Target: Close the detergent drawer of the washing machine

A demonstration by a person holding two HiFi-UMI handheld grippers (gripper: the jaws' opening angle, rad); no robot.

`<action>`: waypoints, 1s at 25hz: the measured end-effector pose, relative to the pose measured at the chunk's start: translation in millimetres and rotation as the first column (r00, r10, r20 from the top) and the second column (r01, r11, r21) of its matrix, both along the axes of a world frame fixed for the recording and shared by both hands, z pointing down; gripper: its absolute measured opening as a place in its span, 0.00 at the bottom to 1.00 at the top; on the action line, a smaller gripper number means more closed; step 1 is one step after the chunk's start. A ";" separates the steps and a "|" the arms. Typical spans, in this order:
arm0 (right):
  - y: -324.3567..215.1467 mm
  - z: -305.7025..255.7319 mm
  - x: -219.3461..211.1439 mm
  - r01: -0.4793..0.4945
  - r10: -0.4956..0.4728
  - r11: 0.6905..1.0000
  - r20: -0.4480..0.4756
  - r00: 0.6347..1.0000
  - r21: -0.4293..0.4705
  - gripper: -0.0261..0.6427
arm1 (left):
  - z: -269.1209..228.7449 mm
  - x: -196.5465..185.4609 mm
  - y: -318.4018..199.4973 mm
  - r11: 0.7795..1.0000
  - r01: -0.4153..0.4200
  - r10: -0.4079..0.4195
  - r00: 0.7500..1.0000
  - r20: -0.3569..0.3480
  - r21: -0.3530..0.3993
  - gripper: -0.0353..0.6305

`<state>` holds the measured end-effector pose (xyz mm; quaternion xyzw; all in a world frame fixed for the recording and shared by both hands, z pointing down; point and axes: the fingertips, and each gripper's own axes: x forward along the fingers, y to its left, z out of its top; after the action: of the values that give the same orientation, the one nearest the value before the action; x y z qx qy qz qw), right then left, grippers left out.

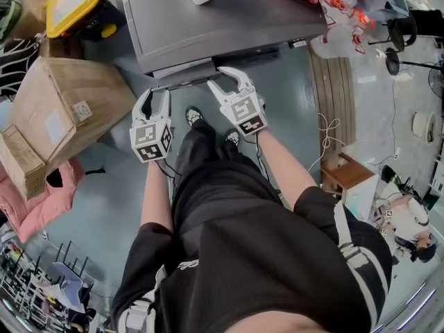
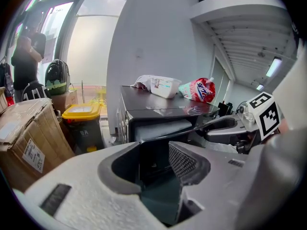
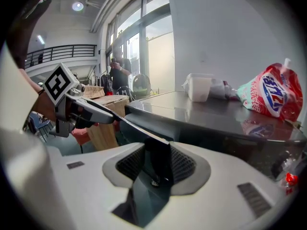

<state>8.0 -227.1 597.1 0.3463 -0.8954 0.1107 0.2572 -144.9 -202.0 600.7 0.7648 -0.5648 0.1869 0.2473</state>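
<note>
Head view: overhead, steeply down on the front edge of the washing machine (image 1: 229, 12). Left gripper view: low, near its front left corner, facing back. Right gripper view: tight on the detergent drawer (image 3: 156, 159). Both gripper views share the machine's top.

The washing machine (image 1: 229, 19) ahead of both claws is dark grey, and its detergent drawer (image 1: 182, 70) is a paler grey. The left claw (image 1: 158, 92) and right claw (image 1: 230, 75) are off-white, with dark mesh-patterned pads (image 2: 182, 162) and black-and-white square markers. Beyond the right claw is a red, white and blue bag (image 3: 271, 92). Left of the left claw are a yellow-lidded bin (image 1: 73, 4) and a brown cardboard box (image 1: 66, 103).
</note>
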 end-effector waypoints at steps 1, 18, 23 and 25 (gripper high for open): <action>-0.2 -0.3 -0.1 0.000 0.000 1.000 0.001 1.000 0.002 0.27 | -0.1 -0.1 -0.1 1.000 0.000 0.000 1.000 -0.001 0.000 0.34; -23.0 0.3 -3.2 -0.117 0.117 0.993 -0.004 0.993 -0.004 0.27 | -1.3 -7.2 -24.3 1.000 0.014 -0.014 1.000 0.007 0.011 0.34; -27.7 0.6 -2.2 -0.201 0.201 0.979 0.016 0.979 -0.025 0.27 | -2.0 -7.9 -30.4 1.000 0.023 -0.023 1.000 0.009 0.013 0.34; -27.9 1.1 -1.8 -0.230 0.231 0.972 0.031 0.972 -0.039 0.27 | -2.5 -8.3 -31.0 1.000 0.028 -0.028 1.000 0.008 0.015 0.34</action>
<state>6.2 -254.9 598.1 0.4411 -0.8515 0.1617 0.2328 -153.2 -232.9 598.2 0.7580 -0.5776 0.1823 0.2421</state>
